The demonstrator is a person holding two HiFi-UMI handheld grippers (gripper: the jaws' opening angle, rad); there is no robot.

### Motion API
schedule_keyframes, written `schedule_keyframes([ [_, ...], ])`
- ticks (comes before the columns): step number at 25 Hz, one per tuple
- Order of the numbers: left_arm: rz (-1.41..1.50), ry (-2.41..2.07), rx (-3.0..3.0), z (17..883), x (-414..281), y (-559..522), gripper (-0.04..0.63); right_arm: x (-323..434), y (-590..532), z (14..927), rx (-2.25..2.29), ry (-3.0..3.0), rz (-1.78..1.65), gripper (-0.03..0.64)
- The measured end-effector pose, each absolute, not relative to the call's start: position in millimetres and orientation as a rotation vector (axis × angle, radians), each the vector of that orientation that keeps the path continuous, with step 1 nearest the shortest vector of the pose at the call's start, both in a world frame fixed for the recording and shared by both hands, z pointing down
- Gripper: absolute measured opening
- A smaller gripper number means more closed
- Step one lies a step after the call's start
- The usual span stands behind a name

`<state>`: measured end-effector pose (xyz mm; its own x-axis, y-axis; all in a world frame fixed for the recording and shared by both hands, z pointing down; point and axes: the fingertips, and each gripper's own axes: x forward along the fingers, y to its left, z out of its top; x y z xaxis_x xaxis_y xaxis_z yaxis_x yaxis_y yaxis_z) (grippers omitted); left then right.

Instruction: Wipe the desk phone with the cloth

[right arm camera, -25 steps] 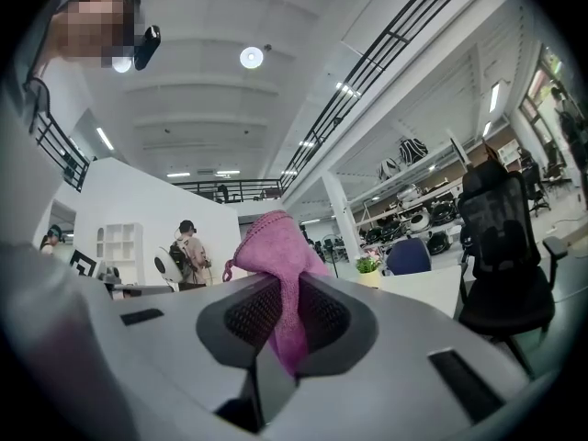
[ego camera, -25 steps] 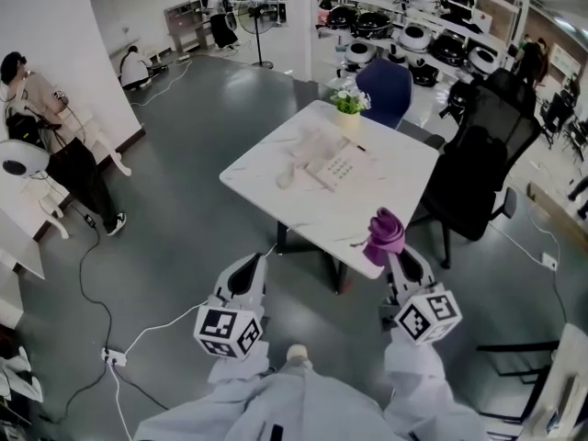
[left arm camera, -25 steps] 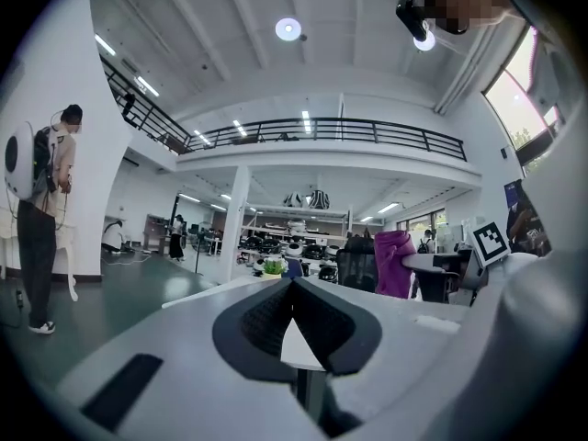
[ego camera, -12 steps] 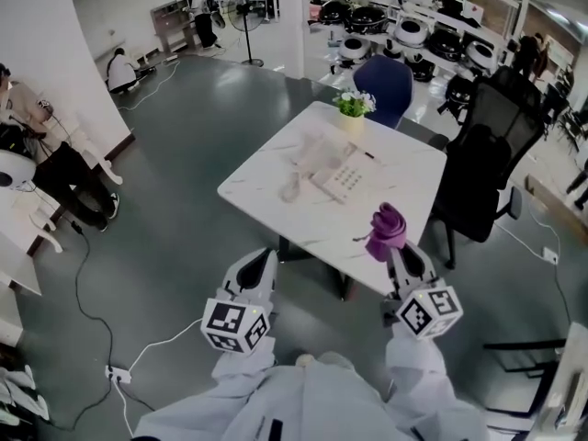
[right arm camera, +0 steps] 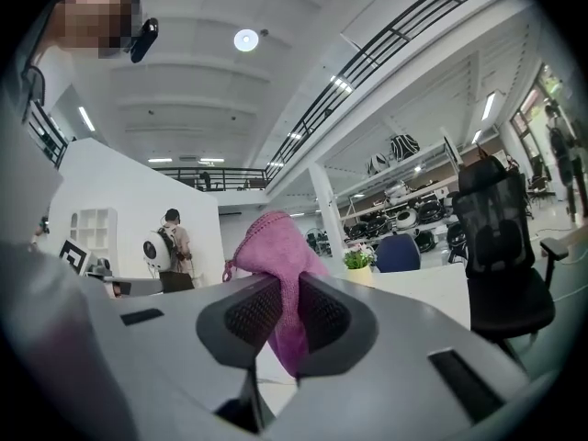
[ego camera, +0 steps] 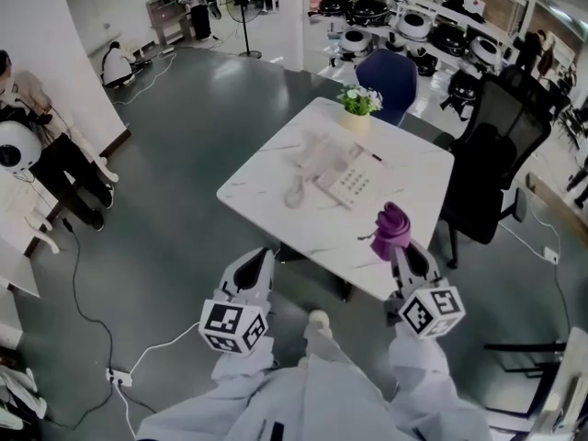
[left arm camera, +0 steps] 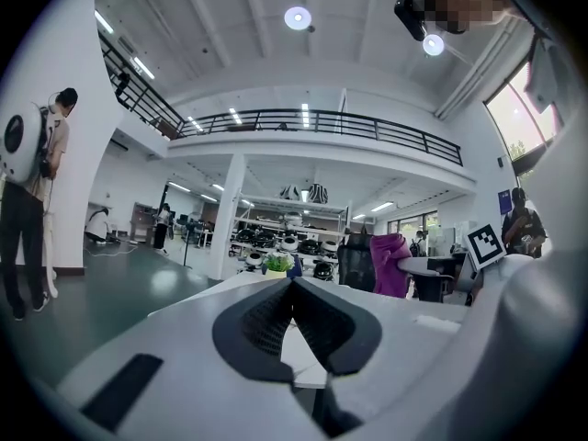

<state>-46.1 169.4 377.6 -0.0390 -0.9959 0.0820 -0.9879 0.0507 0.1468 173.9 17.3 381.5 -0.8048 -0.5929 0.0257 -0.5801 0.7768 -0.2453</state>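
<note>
Head view: since the earlier frame the bench [ego camera: 266, 177] is sitting a little lower and nearer in the picture, and a foot is now showing between the two arms, so the person appears to be stepping in. The desk phone [ego camera: 347, 180] is lying near the middle of the bench, well apart from both tools. The right hand-held gripper [ego camera: 399, 252] is carrying the purple cloth [ego camera: 390, 229] upright, and it is showing over the bench's near right edge, short of the phone. The left hand-held gripper [ego camera: 254, 265] is hanging off the near left edge, over the floor. A potted plant [ego camera: 358, 105] is standing at the far edge; a black office chair [ego camera: 487, 168] is crowding the right edge. The near edge is lying open, which looks like the clean way in.

Left gripper view: the jaws are pressing together at the tips with nothing between them. I judge this hand is being kept free, perhaps to steady the phone.

Right gripper view: the jaws are pinching the cloth low down, leaving a loose bunch standing above the pads, likely as the wiping face. The plant and chair are showing beyond, so the sweep is probably needing to stay short of both.
</note>
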Motion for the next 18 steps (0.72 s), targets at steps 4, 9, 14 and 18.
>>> schedule_keyframes([
  [4, -0.063, -2.155, 2.043, 382, -67, 150, -0.002, 156, -6, 385, -0.986, 2.900, -0.389, 0.035],
  [9, -0.055, -2.122, 2.053, 389, -89, 110, -0.002, 135, -49, 390, -1.011, 2.855, -0.478, 0.035],
  [14, -0.051, -2.104, 2.061, 388, -114, 63, -0.002, 110, -99, 386, -1.022, 2.861, -0.464, 0.035],
  [18, -0.039, -2.076, 2.082, 388, -127, 21, -0.002, 103, -138, 388, -1.065, 2.847, -0.465, 0.035],
])
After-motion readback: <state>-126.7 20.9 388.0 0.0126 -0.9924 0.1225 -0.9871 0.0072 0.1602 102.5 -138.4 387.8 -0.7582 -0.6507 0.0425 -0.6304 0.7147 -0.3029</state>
